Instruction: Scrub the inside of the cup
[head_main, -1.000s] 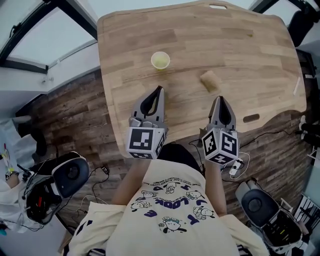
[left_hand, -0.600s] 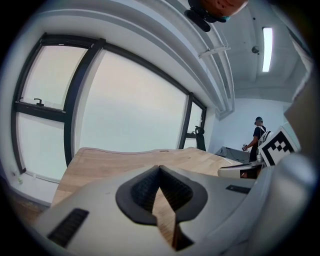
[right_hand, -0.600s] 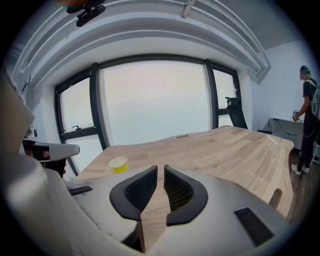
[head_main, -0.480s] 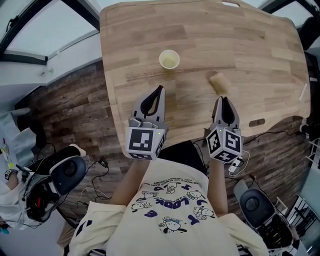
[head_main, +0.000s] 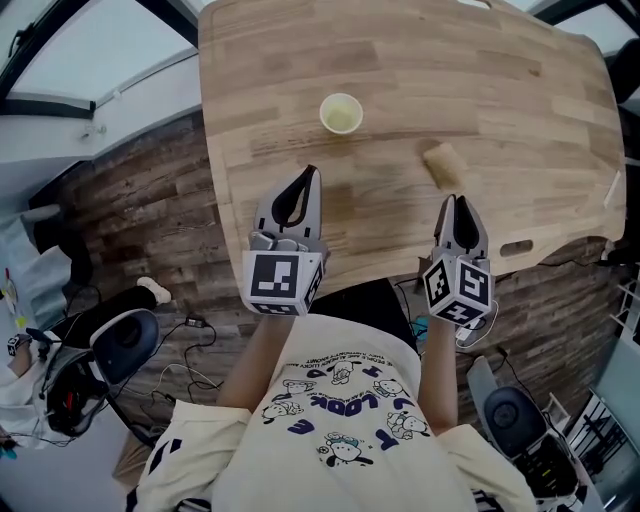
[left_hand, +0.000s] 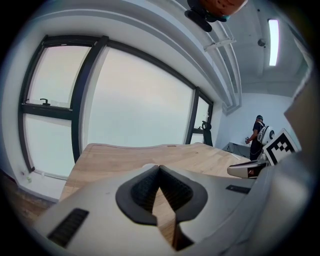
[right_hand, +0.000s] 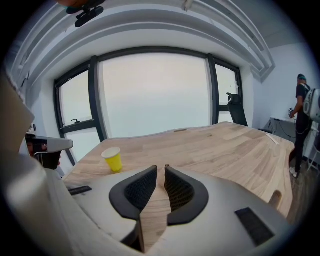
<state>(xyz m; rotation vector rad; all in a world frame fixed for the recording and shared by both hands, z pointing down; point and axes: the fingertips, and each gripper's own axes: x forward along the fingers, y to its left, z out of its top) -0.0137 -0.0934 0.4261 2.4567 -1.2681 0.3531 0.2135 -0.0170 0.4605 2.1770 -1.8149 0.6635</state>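
Note:
A small yellow paper cup (head_main: 341, 113) stands upright on the wooden table (head_main: 500, 90), left of centre; it also shows as the cup (right_hand: 113, 160) in the right gripper view. A tan sponge (head_main: 442, 164) lies to its right. My left gripper (head_main: 312, 172) hangs over the near table edge, short of the cup, its jaws shut and empty (left_hand: 159, 166). My right gripper (head_main: 458, 200) sits just short of the sponge, jaws shut with only a thin slit between them and nothing held (right_hand: 161, 167). The sponge is hidden in both gripper views.
Office chairs (head_main: 125, 345) (head_main: 510, 410) and cables lie on the wood floor on both sides of me. A slot handle (head_main: 516, 247) is cut into the table's near right edge. A person (left_hand: 260, 132) stands far off by a desk at the right.
Both grippers have sunk a little near the table's front edge, and the head view has shifted slightly. The cup and sponge have not moved.

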